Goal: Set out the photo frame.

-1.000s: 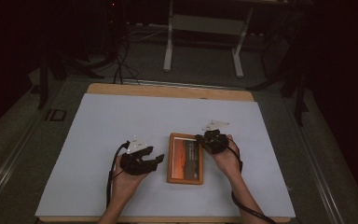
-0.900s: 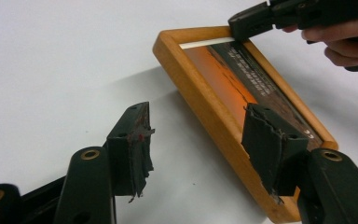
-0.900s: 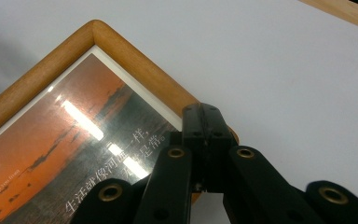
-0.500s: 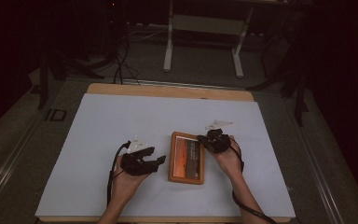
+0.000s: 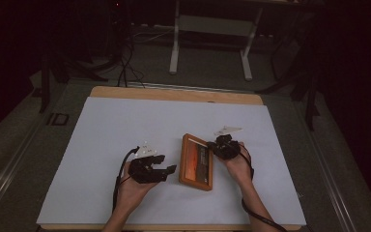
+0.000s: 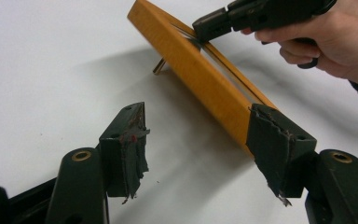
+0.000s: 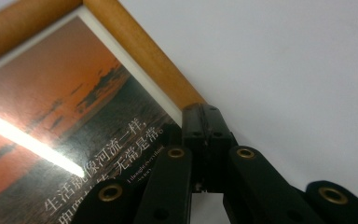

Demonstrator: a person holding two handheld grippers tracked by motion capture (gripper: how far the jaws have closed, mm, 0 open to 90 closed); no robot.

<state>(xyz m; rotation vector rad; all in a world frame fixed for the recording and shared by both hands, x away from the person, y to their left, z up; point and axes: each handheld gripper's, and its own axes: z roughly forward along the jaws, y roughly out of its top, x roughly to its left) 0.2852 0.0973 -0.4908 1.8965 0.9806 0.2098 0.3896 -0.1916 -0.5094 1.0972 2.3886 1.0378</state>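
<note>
The white tabletop carries a wooden picture frame just right of its middle, holding a sunset print with lines of text. In the left gripper view the frame sits tilted, one long edge raised off the surface, with a small metal leg showing beneath it. The right tool has its jaws pressed together at the frame's far right edge, and whether it pinches the wood or only bears on the rim I cannot tell. The left tool stands just beside the frame's near left edge; its jaws are apart, having just been widening, with nothing clamped, one pad close to the wood. The risk as I judge it: with only one side steadied, the frame may drop flat or pivot and skid if the right tool slips off the narrow rim.
</note>
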